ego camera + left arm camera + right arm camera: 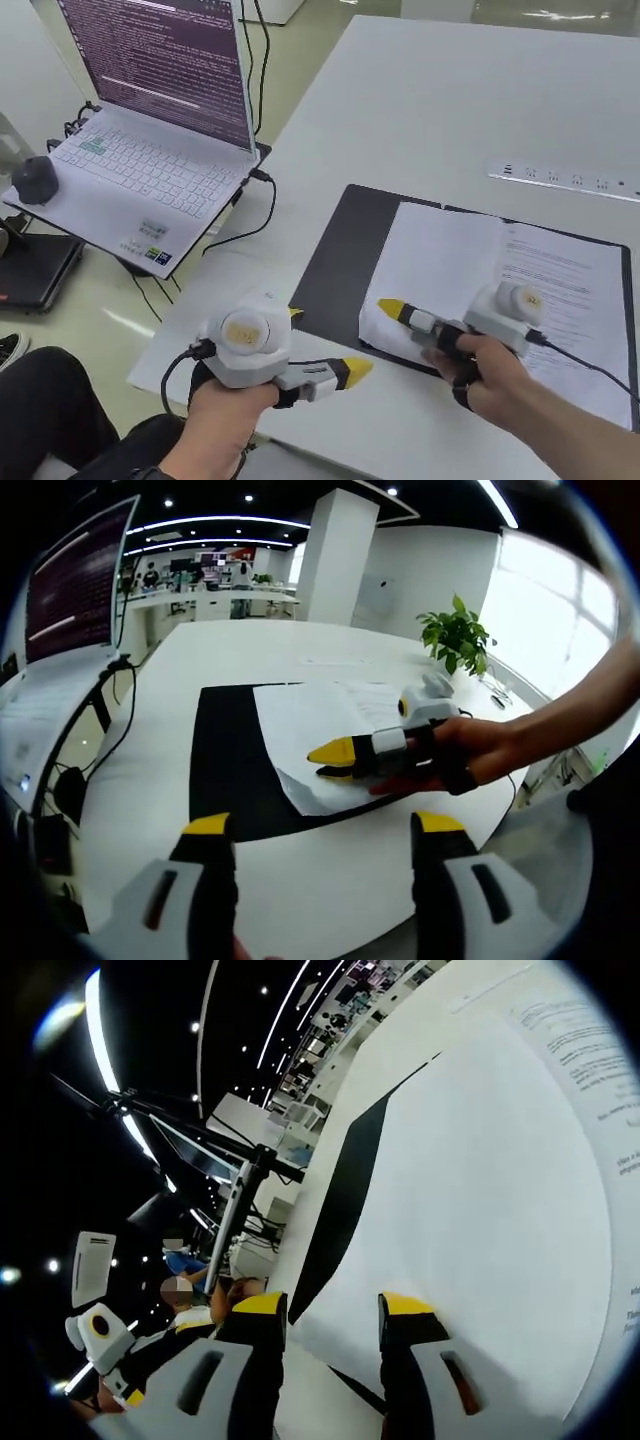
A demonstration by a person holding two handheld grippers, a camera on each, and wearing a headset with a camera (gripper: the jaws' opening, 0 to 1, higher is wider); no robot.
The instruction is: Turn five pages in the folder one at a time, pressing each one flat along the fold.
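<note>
A black folder lies open on the white table, with a blank white page turned over to its left half and a printed page on the right. My right gripper rests low over the blank page's near left corner, which is slightly raised. Its jaws stand a little apart, and the page's edge runs across the gap between them. My left gripper hovers wide open near the table's front edge, just left of the folder, with nothing between its fingers. The left gripper view shows the right gripper on the page.
An open laptop stands at the far left on a lower stand, with cables trailing to the table. A white power strip lies at the back right. A potted plant stands beyond the folder. The table's front edge is close to both hands.
</note>
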